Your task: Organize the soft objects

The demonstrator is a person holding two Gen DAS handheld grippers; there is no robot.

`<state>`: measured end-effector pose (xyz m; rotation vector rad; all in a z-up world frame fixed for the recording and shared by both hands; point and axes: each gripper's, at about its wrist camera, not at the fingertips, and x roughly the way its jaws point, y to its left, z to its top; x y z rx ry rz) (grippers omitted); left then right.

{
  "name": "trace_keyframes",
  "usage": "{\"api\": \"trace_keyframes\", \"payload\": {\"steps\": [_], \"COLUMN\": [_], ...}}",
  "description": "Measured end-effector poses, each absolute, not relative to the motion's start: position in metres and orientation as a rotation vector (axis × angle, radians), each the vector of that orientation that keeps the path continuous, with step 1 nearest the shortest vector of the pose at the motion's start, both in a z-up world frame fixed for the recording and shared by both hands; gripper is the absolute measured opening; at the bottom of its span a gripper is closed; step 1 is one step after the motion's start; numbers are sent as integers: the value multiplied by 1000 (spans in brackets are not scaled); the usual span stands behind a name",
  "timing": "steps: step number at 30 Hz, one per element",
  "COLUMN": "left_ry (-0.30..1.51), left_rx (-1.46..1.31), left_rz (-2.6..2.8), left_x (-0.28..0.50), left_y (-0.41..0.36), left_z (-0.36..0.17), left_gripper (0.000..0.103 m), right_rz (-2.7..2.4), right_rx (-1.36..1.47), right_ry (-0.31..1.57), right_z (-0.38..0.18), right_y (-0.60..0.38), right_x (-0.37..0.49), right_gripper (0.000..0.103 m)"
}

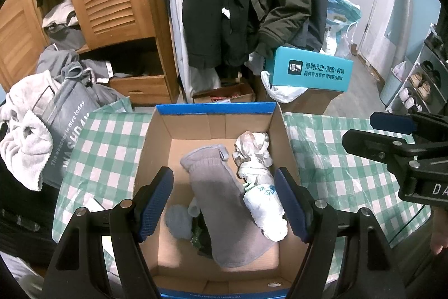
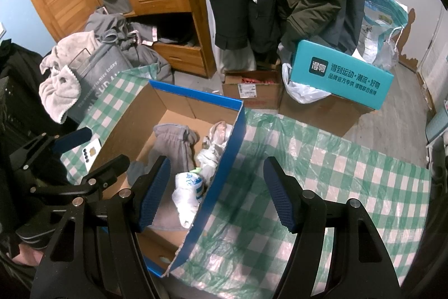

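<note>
Covering the table, a green checked cloth [image 2: 322,173] carries an open cardboard box [image 1: 288,147] near its left edge, blue-rimmed. Inside, a long grey mitt [image 1: 224,203] lies lengthwise down the middle; a white bundle [image 1: 264,203] rests against the box's right wall, touching the mitt. A small grey ball [image 1: 179,222] sits by the mitt's left side. The left gripper [image 1: 224,205] hovers above the box, jaws wide, empty. The right gripper [image 2: 217,192] hangs over the box's right rim, also wide, empty.
</note>
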<state>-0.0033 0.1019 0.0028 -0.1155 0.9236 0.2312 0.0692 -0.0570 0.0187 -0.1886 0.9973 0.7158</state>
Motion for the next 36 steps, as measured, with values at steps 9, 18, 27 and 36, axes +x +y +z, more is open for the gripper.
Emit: {"api": "trace_keyframes", "payload": {"steps": [9, 18, 27, 36], "left_ry": [924, 924, 926, 929], "left_rx": [-113, -113, -114, -113], "left_rz": [233, 233, 233, 234], "left_x": [-3, -3, -3, -2], "left_y": [102, 101, 101, 101], "left_z": [2, 2, 2, 2], "left_gripper": [76, 76, 76, 78], "right_rz": [717, 715, 716, 717], "right_rx": [-190, -188, -189, -190], "right_ry": [998, 999, 999, 1000], "right_z": [19, 19, 19, 17], "right_y": [-57, -57, -57, -58], "right_x": [69, 69, 70, 68], "right_gripper": [69, 69, 69, 69]}}
